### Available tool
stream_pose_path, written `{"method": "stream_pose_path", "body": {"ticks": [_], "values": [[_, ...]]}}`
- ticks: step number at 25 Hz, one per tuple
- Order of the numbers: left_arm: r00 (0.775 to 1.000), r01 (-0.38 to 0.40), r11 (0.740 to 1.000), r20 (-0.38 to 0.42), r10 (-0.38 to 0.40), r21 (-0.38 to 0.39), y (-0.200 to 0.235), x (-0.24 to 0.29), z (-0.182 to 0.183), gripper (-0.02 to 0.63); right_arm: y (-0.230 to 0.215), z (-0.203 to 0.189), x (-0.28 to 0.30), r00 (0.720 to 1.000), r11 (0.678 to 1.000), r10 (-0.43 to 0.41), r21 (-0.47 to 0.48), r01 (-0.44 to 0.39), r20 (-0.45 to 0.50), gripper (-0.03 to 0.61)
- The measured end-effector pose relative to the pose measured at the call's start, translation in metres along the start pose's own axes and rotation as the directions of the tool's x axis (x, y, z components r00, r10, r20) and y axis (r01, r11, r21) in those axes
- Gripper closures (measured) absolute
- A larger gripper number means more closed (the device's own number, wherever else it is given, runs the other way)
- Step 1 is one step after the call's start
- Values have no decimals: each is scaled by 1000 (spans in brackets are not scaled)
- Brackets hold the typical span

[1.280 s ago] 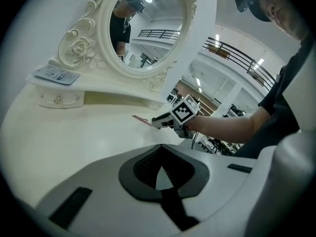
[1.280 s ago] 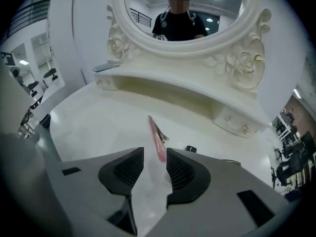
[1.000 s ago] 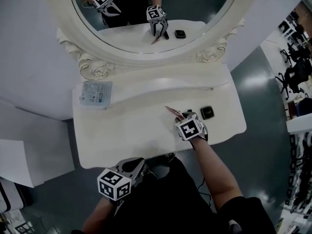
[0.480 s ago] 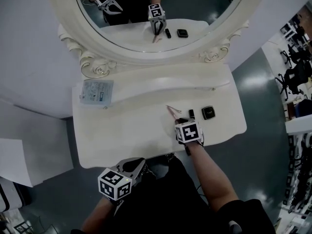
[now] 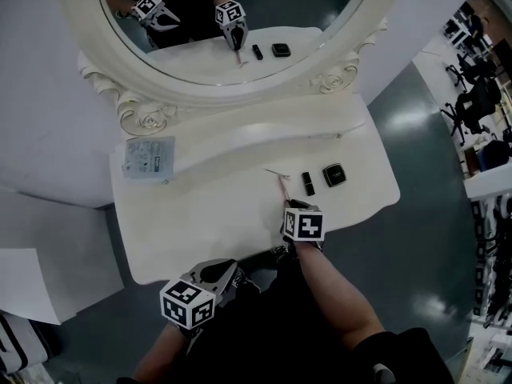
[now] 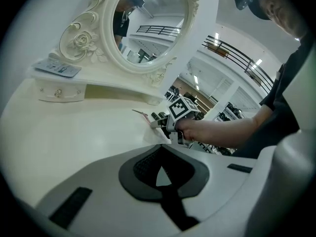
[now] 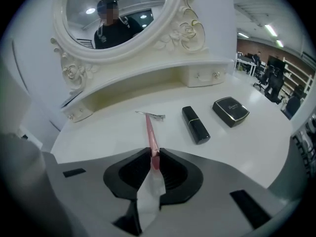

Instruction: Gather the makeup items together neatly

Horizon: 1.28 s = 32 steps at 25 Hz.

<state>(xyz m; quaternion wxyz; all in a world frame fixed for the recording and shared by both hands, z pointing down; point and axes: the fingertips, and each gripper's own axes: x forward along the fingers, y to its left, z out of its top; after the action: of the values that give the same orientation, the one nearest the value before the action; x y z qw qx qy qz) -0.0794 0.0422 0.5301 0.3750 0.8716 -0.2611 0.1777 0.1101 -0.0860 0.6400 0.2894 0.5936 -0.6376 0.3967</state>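
We have just been closing the fingers (image 7: 173,174) of our right gripper (image 7: 154,154) onto the pink stick (image 7: 149,132), just left of the lipstick (image 7: 195,125), probably to draw it beside that and the compact (image 7: 230,110), while our left gripper (image 6: 160,174) idles, fingers together and empty.

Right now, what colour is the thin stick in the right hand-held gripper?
The stick is pink; the right gripper view shows it best.
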Motion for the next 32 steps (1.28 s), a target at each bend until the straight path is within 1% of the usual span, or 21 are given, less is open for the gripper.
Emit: {"method": "stream_pose_path", "body": {"ticks": [3,10,14,17,19,22,24,25,27,28,29,30,31,32], "values": [[1000,7,1000,-4,-7,6,0,-3,-2,604,4,0,1,1000,999,-5,40,5,-8,503],[1000,0,1000,6,0,-6,4,-12,-5,604,7,0,3,1000,998,-27,56,27,-13,502],[1000,-3,1000,9,3,-14,6,-14,-7,604,9,2,5,1000,998,-22,56,22,-1,499],[1000,-1,1000,8,1,-15,5,-13,-7,604,12,3,5,1000,998,2,70,-3,9,467],[1000,0,1000,8,0,-14,5,-13,-6,604,14,3,3,1000,997,17,78,-18,12,428],[1000,1,1000,10,-1,-10,4,-11,-4,604,14,8,-7,999,999,23,47,-25,38,422],[1000,3,1000,10,-3,-9,3,-10,-3,604,16,18,-17,996,999,50,-2,-50,76,420],[1000,3,1000,11,-3,-8,2,-9,-2,604,17,23,-22,994,997,62,-40,-58,93,422],[1000,5,1000,13,-5,-6,1,-8,0,604,16,34,-30,992,987,77,-148,-62,103,423],[1000,5,1000,14,-4,-4,1,-7,1,604,16,38,-31,991,975,92,-212,-71,92,423],[1000,3,1000,16,-3,-2,1,-6,2,604,17,42,-30,991,954,114,-286,-91,66,423],[1000,2,1000,19,-2,-3,1,-6,2,604,19,44,-28,990,921,138,-370,-119,25,425],[1000,-1,1000,21,1,-6,1,-6,3,604,21,45,-25,988,876,153,-459,-148,-27,425],[1000,-5,1000,24,5,-11,1,-6,3,604,22,46,-21,985,822,155,-543,-174,-80,425]]}}
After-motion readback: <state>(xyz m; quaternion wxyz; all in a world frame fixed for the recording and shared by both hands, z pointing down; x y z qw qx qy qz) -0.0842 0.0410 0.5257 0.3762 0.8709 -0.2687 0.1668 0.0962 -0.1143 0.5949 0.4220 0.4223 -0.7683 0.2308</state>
